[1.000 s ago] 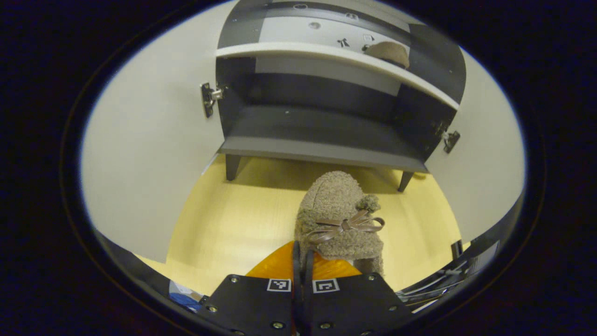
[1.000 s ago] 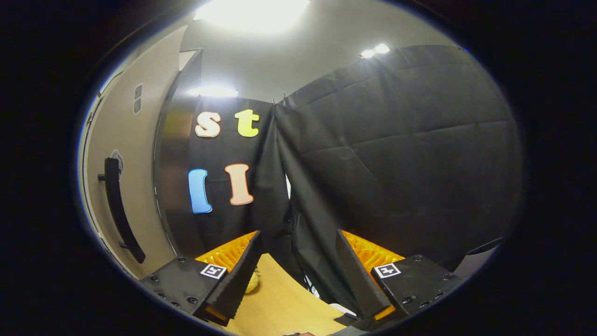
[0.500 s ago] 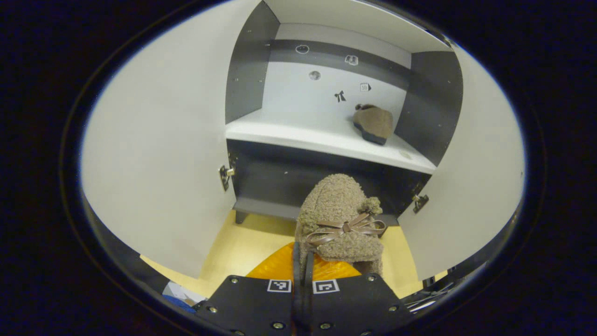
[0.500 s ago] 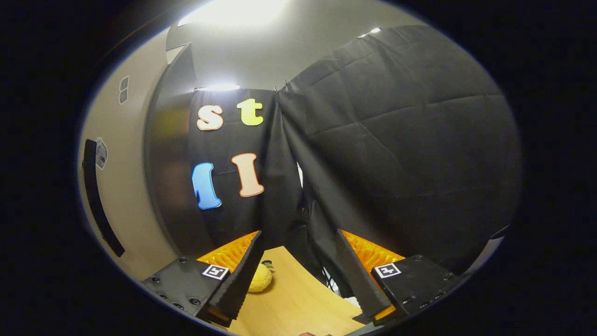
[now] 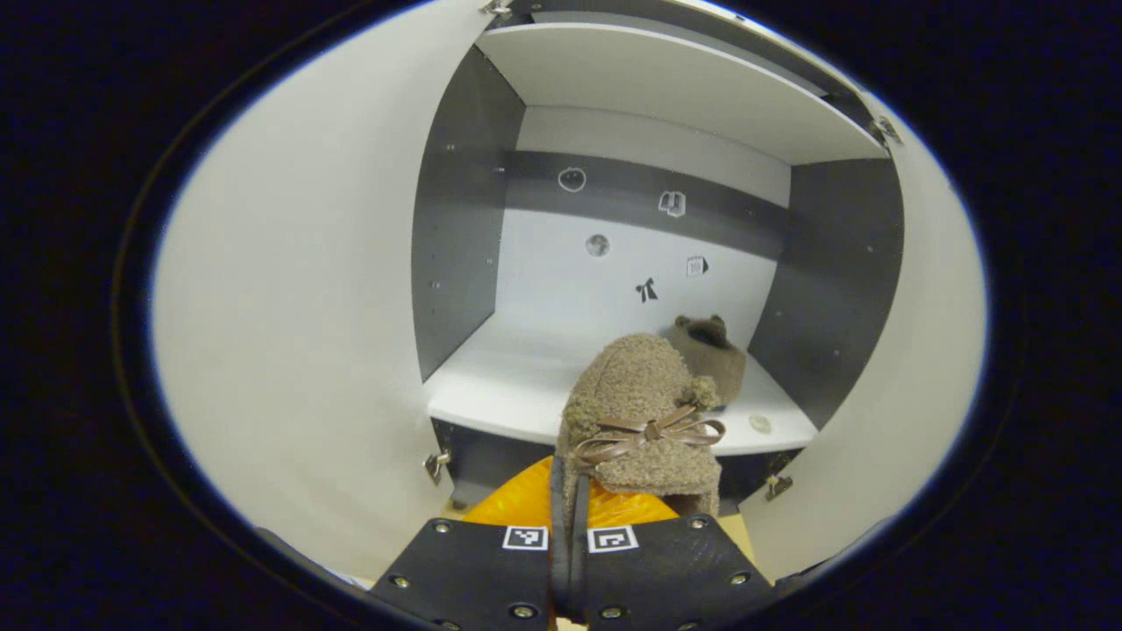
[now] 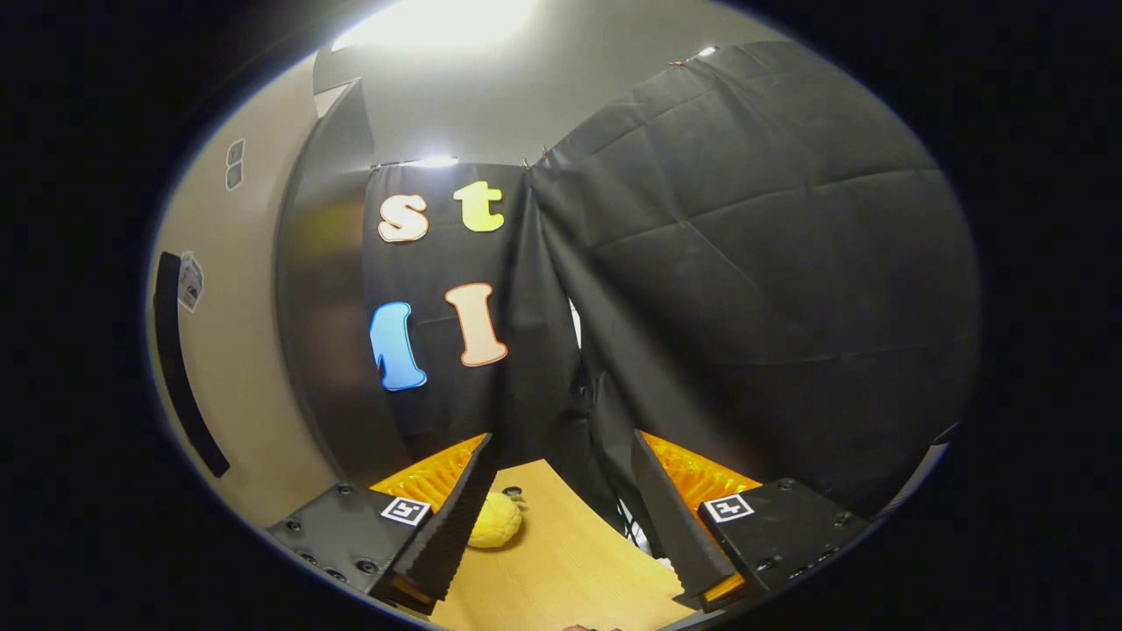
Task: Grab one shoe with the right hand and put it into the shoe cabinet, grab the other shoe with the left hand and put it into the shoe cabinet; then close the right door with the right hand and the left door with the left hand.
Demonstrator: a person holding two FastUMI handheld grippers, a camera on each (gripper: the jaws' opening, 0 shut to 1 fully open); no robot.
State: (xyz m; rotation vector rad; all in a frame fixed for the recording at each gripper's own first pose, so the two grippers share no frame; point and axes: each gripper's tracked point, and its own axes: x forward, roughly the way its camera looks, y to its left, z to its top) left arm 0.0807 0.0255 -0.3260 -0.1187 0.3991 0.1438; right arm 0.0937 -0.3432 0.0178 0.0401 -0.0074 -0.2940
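Two fingers of the left gripper (image 5: 568, 491) sit pressed close together at the bottom of the left gripper view, pinching the back edge of a fuzzy brown shoe (image 5: 637, 412) between them. That shoe points away from the camera, toe forward, with a thin brown bow (image 5: 650, 430) across its top and a small pompom beside the bow. It hangs in the air just in front of the cabinet's white shelf (image 5: 526, 386), its toe overlapping the shelf's front edge in the picture; whether it touches the shelf cannot be told. Behind and slightly to the right of it, the other shoe (image 5: 706, 347) lies on that shelf near the right inner wall. The cabinet (image 5: 465, 245) has dark grey side walls, a pale back panel with a few small stickers, and a white board above. Both doors stand open: the left door (image 5: 298, 333) spreads wide on the left of the view, the right door (image 5: 885, 421) on the right, with metal hinges showing near their lower inner edges. In the right gripper view, the right gripper (image 6: 561, 508) has its fingers spread well apart with nothing between them. Beneath them lies a light wooden surface (image 6: 570, 570), and a small yellow object (image 6: 495, 531) rests on it just beside the gripper's left finger. Farther off hangs the black cloth wall (image 6: 745, 263), and at the left edge a pale panel carries a long dark handle (image 6: 180, 368).
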